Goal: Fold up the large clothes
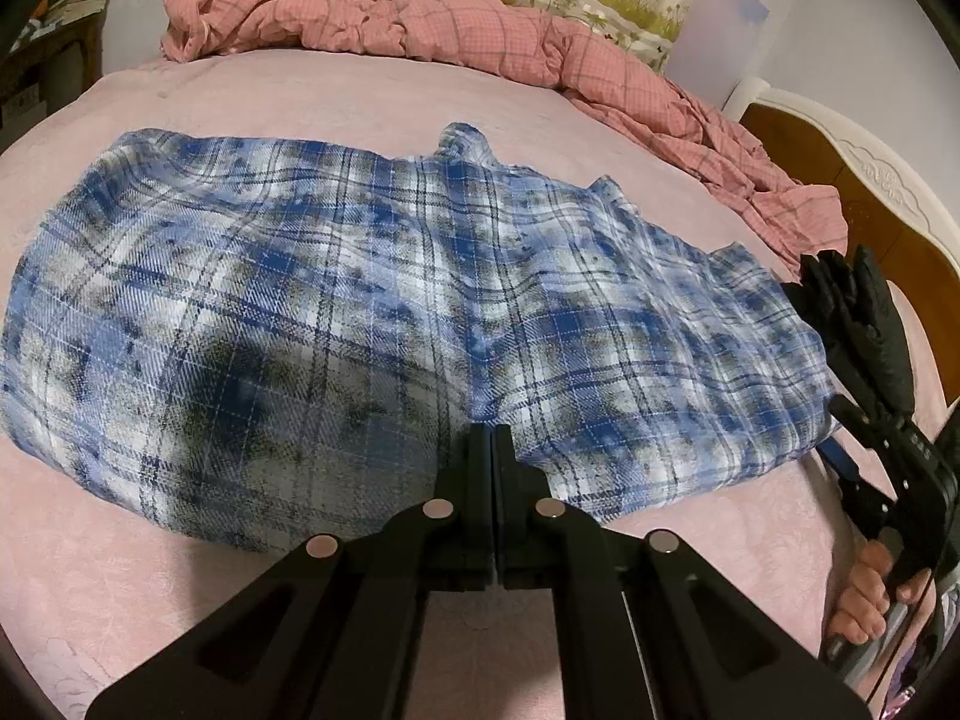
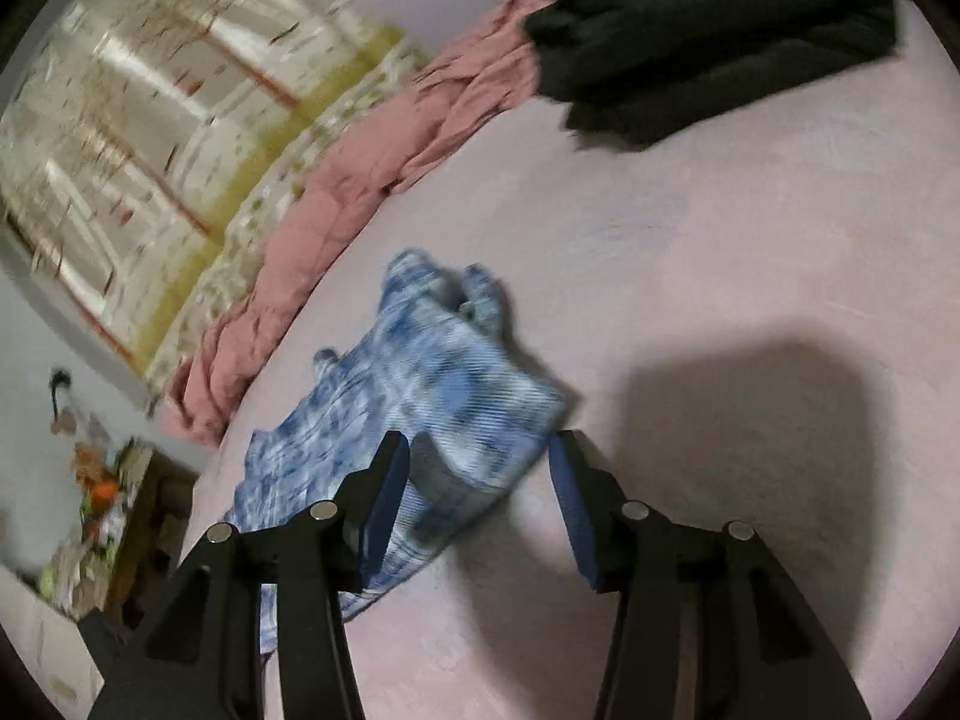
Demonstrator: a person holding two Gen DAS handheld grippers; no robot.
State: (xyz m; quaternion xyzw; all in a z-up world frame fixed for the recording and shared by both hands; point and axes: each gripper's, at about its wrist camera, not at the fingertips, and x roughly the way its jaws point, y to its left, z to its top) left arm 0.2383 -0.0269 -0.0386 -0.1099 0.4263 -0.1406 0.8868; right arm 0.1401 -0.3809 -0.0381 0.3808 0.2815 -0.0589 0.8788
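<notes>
**Blue shirt on the bed, 1 gripper closed, 1 open**

The pink bed (image 1: 180,570) is the biggest thing here. The blue plaid shirt (image 1: 360,312) lies spread on it, right in front of the left gripper (image 1: 492,438). Its fingers are clenched tight together, and I cannot tell if they pinch the near edge of the cloth. In the right wrist view, the right gripper (image 2: 480,468) has its fingers released, with a corner of the shirt between them but not pinched.

The loose corner could flop down and wrinkle, because nothing holds it. A pull by the left gripper could drag the shirt crooked.
</notes>
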